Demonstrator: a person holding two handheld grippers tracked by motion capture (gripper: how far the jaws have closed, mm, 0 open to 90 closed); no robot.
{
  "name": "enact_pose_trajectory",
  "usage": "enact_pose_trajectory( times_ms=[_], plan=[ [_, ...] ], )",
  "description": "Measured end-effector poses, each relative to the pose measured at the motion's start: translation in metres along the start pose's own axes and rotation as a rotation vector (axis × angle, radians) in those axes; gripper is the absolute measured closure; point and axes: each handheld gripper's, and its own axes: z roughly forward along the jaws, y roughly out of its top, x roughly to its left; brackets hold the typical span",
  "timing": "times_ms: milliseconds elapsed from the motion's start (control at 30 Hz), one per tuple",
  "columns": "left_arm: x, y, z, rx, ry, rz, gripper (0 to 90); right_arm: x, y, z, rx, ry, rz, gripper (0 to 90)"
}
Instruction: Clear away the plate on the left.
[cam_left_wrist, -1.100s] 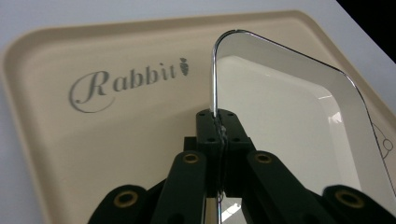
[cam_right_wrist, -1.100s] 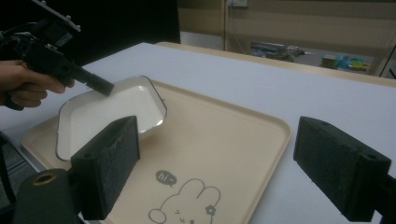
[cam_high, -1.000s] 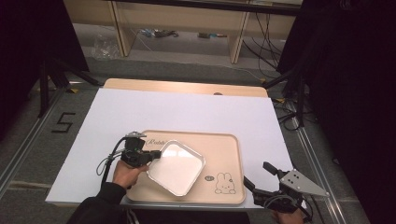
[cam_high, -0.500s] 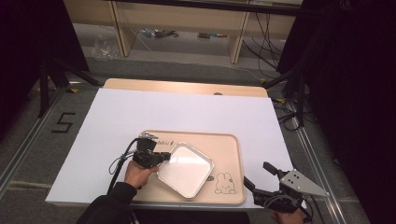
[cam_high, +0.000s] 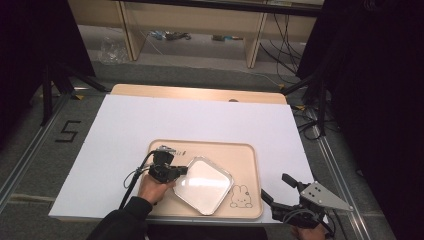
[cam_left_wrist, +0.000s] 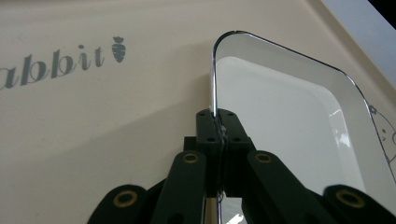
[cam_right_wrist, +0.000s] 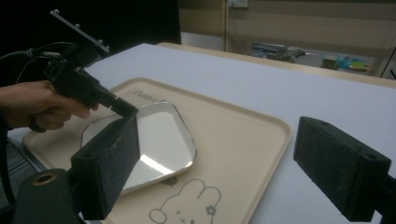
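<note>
A shiny square metal plate (cam_high: 202, 184) with rounded corners lies on a beige tray (cam_high: 245, 155) near the table's front edge. My left gripper (cam_high: 182, 170) is shut on the plate's left rim, and a hand holds the gripper from the front left. In the left gripper view, the jaws (cam_left_wrist: 217, 116) meet on the thin rim of the plate (cam_left_wrist: 280, 126) above the tray (cam_left_wrist: 93, 121). My right gripper (cam_high: 277, 187) stands open off the tray's front right corner, holding nothing. Its view looks across the tray (cam_right_wrist: 243, 135) at the plate (cam_right_wrist: 161, 133) and the left gripper (cam_right_wrist: 123, 106).
A white sheet (cam_high: 200, 120) covers the table, with its wooden far edge (cam_high: 200, 92) showing. The tray bears a rabbit drawing (cam_high: 241, 196) at its front right and grey lettering (cam_left_wrist: 60, 63) at its back left. Shelves and cables stand beyond the table.
The left hand and gripper have slid the plate to the right across the tray, toward the rabbit drawing. The right gripper has stayed where it was.
</note>
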Motion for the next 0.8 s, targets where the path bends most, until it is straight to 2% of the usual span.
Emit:
enact_pose_trajectory(
  times_ms=[200, 300, 333, 400, 533, 600, 700, 767, 800],
  plan=[
    [0.000, -0.004, 0.001, 0.035, 0.020, 0.008, 86.7, -0.001, 0.000, 0.000, -0.008, 0.004, -0.017, 15.2],
    [0.001, -0.009, -0.003, 0.054, 0.025, 0.035, 85.2, -0.001, 0.000, -0.001, 0.007, 0.002, -0.009, 15.2],
    [0.000, -0.010, -0.005, 0.059, 0.025, 0.016, 84.8, 0.000, 0.000, -0.001, 0.010, -0.002, -0.001, 15.2],
    [0.000, -0.011, -0.007, 0.065, 0.028, 0.021, 84.1, -0.002, 0.000, -0.001, 0.008, -0.003, -0.018, 15.2],
    [0.001, -0.015, -0.012, 0.074, 0.028, 0.021, 83.2, -0.002, 0.000, -0.001, 0.004, -0.002, -0.020, 15.2],
    [0.001, -0.017, -0.014, 0.076, 0.030, 0.016, 82.9, 0.000, 0.000, -0.001, 0.011, -0.003, 0.002, 15.2],
    [0.000, -0.019, -0.016, 0.073, 0.039, 0.007, 82.2, -0.002, 0.000, -0.001, 0.008, -0.003, -0.017, 15.2],
    [0.000, -0.024, -0.020, 0.081, 0.024, 0.000, 81.4, -0.001, 0.000, 0.001, -0.008, 0.008, 0.004, 15.2],
    [-0.001, -0.025, -0.021, 0.086, 0.027, 0.004, 80.9, -0.002, 0.000, 0.001, -0.009, 0.005, -0.015, 15.2]
  ],
)
